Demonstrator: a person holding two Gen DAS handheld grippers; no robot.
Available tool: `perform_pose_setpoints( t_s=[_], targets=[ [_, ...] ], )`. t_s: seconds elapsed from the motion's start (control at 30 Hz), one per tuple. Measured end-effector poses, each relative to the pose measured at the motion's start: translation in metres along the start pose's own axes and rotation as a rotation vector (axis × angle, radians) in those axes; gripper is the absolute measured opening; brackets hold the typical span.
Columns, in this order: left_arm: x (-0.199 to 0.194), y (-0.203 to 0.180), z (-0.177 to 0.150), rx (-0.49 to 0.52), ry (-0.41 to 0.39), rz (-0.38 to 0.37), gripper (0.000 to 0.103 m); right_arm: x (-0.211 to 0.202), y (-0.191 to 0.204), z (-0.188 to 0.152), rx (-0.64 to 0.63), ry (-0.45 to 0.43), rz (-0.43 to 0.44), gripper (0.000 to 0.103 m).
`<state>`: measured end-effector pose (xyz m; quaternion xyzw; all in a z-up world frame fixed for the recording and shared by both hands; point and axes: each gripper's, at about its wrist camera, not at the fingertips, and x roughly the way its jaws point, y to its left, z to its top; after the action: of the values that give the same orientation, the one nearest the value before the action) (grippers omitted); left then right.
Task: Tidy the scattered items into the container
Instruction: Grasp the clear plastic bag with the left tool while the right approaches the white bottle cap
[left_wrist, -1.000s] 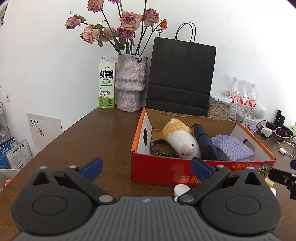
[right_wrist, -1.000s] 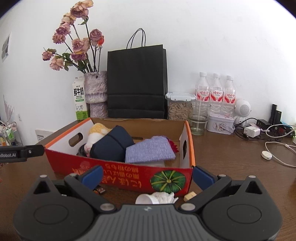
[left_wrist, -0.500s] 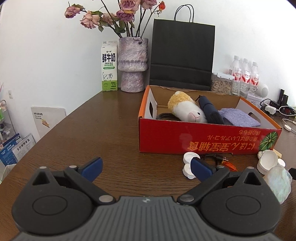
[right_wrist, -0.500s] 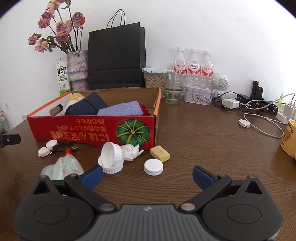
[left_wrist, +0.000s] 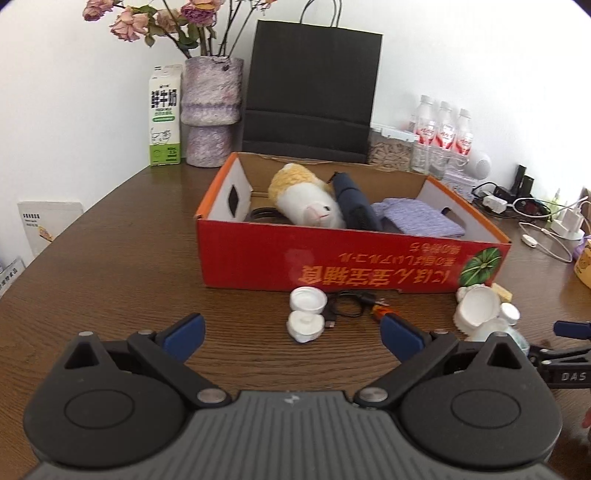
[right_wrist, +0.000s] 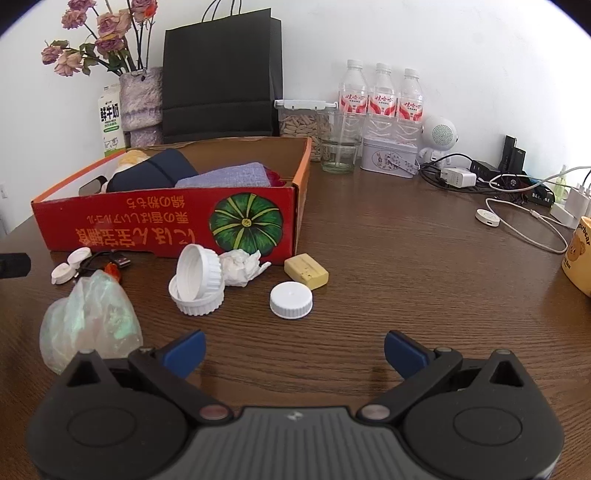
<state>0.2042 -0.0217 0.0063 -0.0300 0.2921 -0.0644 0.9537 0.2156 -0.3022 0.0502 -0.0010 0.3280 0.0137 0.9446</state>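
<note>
Hovering over bench w/ both grippers, left gripper & right gripper, spread wide, empty, facing caps still outside box.

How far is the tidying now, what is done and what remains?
Done: the plush toy, dark pouch and purple cloth lie in the red box. In hand: nothing; left gripper and right gripper are open. Left: white caps, crumpled tissue, yellow block, plastic bag, cable.
</note>
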Motion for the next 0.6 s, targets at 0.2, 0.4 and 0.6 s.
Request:
perform_pose_setpoints(
  t_s=[0.2, 0.4, 0.6],
  targets=[
    [-0.001, -0.058, 0.01, 0.063, 0.01, -0.097, 0.103, 0.001, -0.013, -0.001, 0.011, 0.013, 0.008, 0.103],
    [0.011, -0.105, 0.0, 0.118, 0.056, -0.093, 0.103, 0.001, -0.028, -0.001, -0.044, 0.005, 0.003, 0.103],
    [0.031, -0.119, -0.016, 0.083, 0.13, -0.053, 0.103, 0.001, -0.05, 0.0, -0.054, 0.008, 0.026, 0.103]
  ],
)
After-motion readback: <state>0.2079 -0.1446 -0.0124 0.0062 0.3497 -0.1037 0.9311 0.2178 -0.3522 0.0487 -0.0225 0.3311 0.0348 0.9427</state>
